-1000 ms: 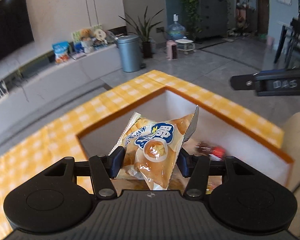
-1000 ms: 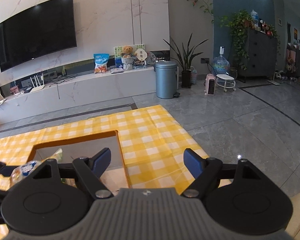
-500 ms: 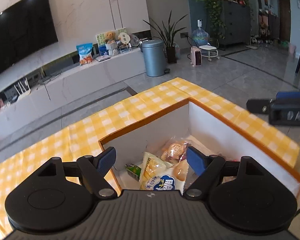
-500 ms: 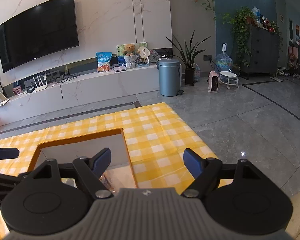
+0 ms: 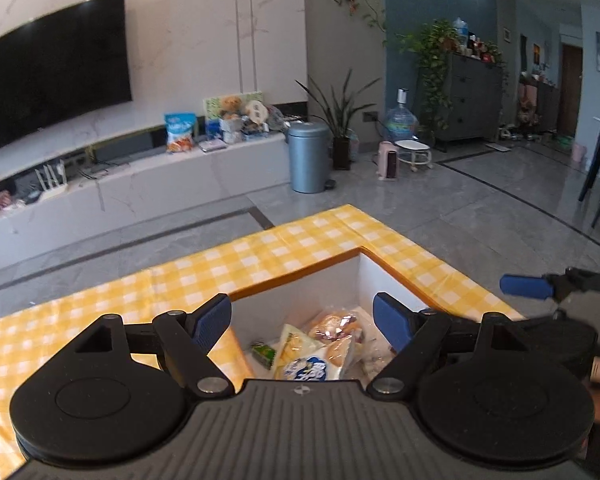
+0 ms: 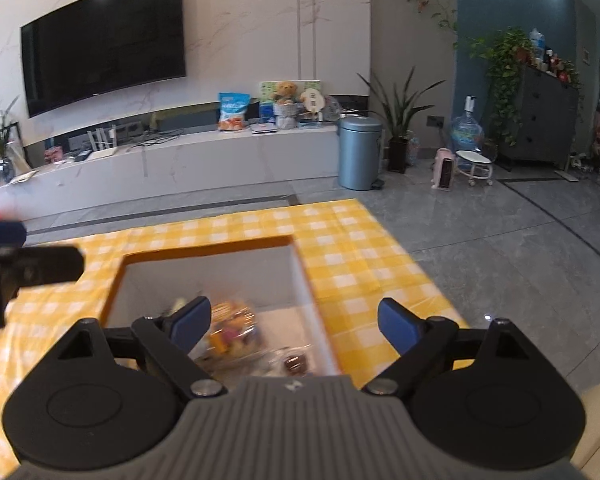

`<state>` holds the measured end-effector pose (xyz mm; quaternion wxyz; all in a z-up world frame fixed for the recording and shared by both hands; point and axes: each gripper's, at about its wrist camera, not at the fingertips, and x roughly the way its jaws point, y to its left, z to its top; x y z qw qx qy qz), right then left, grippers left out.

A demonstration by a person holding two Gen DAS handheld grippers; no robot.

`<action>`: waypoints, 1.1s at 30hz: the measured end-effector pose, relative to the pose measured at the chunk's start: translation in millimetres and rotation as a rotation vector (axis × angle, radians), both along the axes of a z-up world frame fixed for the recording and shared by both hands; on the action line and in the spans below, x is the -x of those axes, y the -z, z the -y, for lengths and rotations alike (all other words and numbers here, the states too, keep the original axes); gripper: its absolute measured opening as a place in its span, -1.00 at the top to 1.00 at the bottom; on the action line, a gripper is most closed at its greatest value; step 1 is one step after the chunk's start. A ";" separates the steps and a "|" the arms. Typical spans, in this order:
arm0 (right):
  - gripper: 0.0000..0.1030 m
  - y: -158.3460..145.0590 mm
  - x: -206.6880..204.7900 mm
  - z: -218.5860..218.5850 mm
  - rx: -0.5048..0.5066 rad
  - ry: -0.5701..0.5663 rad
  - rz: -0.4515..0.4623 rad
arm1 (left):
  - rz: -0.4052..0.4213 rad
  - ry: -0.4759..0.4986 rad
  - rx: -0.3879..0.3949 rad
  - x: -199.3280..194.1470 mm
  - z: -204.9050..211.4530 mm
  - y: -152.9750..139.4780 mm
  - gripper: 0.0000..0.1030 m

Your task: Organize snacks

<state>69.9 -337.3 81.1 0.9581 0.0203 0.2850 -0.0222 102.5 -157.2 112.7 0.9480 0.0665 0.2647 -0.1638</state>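
Bread packet (image 5: 306, 362) lay in bin (image 5: 300, 304) among other snacks. Left hand-held gripper (image 5: 302, 322) wide, empty. Right hand-held gripper (image 6: 294, 326) just widened, empty. Remaining snacks: none visible on table (image 5: 100, 300).

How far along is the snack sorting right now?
Done: several packets lie in the box, including the bread pack that the left hand-held gripper has just opened to drop. In hand: nothing; the right hand-held gripper has just been opening too, with nothing between its pads, over the box. Left: no loose snacks show on the checked cloth, so what remains can't be told.
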 end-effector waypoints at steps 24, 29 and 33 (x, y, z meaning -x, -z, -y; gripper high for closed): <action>-0.74 8.6 119.5 -43.0 -0.164 0.000 0.062 | 0.012 -0.138 0.041 87.2 -5.4 15.6 -0.84; -0.74 17.8 126.0 -48.9 -0.181 0.014 0.075 | 0.008 -0.198 0.040 95.4 -12.2 31.7 -0.83; -0.74 23.9 126.6 -58.5 -0.158 -0.021 0.075 | 0.003 -0.170 0.064 98.0 -18.5 45.4 -0.83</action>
